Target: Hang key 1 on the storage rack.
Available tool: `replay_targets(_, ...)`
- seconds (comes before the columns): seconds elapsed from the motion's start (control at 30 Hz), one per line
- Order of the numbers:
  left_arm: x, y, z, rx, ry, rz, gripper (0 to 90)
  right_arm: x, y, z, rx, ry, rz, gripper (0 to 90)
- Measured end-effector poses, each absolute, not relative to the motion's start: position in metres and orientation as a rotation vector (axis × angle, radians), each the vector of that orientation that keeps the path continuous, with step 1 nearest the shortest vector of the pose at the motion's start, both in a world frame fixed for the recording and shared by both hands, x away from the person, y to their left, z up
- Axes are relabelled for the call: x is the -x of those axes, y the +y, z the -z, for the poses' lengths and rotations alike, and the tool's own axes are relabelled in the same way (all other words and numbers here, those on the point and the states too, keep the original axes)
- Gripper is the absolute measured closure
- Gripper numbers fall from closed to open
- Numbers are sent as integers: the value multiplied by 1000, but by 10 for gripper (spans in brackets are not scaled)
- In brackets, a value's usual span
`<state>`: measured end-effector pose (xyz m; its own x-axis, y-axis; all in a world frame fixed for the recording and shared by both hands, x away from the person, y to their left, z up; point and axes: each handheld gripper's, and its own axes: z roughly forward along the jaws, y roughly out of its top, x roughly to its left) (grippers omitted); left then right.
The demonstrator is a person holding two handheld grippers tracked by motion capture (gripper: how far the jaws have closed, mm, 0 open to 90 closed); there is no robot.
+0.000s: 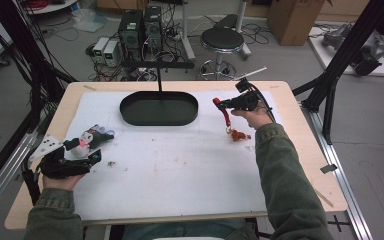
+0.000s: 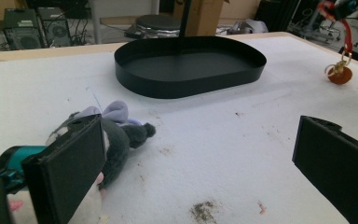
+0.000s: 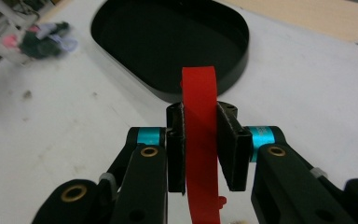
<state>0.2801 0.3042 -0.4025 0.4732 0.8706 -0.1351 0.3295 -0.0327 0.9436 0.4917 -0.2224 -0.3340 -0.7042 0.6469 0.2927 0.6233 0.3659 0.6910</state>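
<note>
the right gripper (image 1: 223,104) had its fingers (image 3: 175,149) clamped on the red strap (image 3: 200,154), and there it hung over the far right part of the desk (image 1: 300,150). the strap's long axis ran almost straight up and down in the high view, top end pinched in the fingers, lower end dropping to a small ring and an orange-brown charm (image 1: 238,134) that looked to be just at the white mat (image 1: 180,170); whether it still touched, the pictures couldn't settle. in the right gripper view the strap ran lengthwise between the fingers, its free end pointing toward the black oval tray (image 3: 168,42). that tray sat at the far middle of the desk, a thin black post rising from it, just to the left of the strap with open mat between. over on the near left, the left gripper (image 1: 82,150) rested with its fingers (image 2: 67,170) wide apart, one of them right against a small grey plush toy (image 2: 121,135) lying on the mat. a few dirt specks (image 2: 203,211) dotted the mat in the middle.
</note>
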Motion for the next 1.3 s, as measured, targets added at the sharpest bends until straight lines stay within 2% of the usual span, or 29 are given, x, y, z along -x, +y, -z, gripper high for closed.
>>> replay_targets(0.57,-283,306,403,-1599,1081,-618,31,-510,-151,310,-1087,2604,-1397,748)
replay_targets(1.07,-294,302,402,-1599,1069,-625,31,-527,-129,255,-1259,2275,-1649,747)
replay_targets(1.3,-298,302,401,-1580,1071,-634,31,-541,-113,237,-1316,2200,-1586,747)
